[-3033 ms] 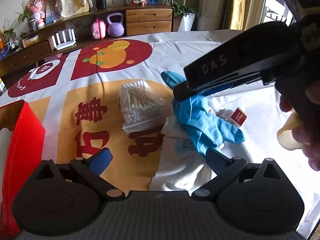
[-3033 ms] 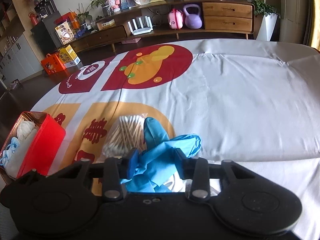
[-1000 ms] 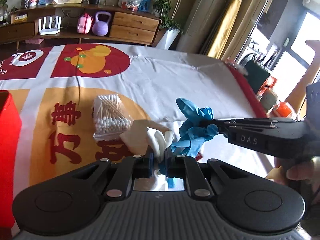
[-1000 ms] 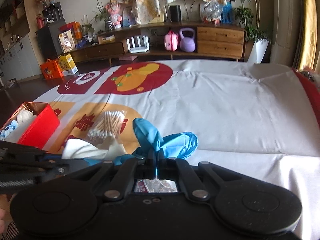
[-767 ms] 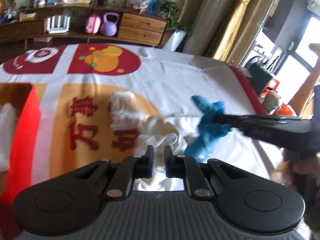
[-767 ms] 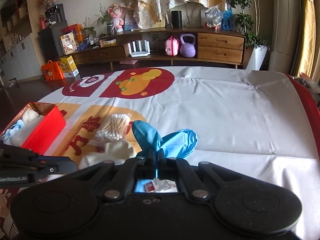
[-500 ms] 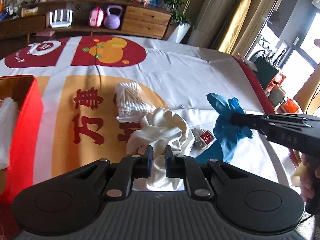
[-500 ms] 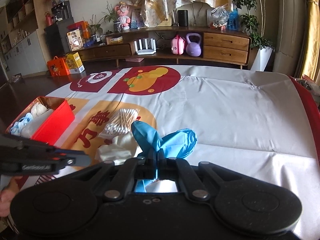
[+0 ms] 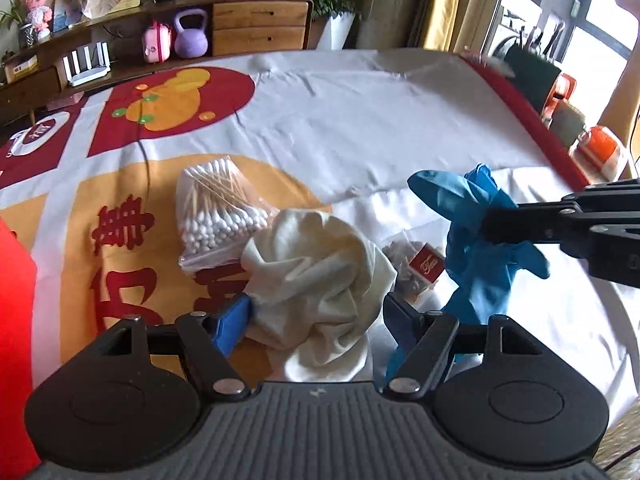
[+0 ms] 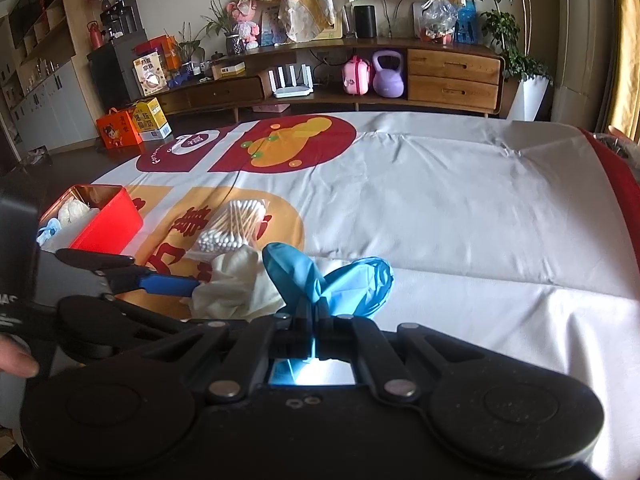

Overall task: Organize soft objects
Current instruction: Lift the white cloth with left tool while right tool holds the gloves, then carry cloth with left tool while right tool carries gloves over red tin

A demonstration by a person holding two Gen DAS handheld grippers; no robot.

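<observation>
**Left tongs spread over the white cloth while the glove stayed pinched**

Half a second earlier the left tongs (image 9: 314,312) had their jaws nearly together; they then stood wide, one blue pad either side of the crumpled white cloth (image 9: 320,276), which lay on the bench (image 9: 360,120) between them. Whether the pads touched the cloth could not be told. The right tongs (image 10: 314,312) remained clamped on the blue glove (image 10: 328,280), which was lifted clear of the cover, its fingers hanging; from the left camera it hung at three o'clock of the cloth. A bag of cotton swabs (image 9: 218,216) lay at ten o'clock of the cloth, touching its edge. A small tea packet (image 9: 416,268) sat between cloth and glove. The red box (image 10: 100,220), with soft things already inside, stood well apart at nine o'clock.
</observation>
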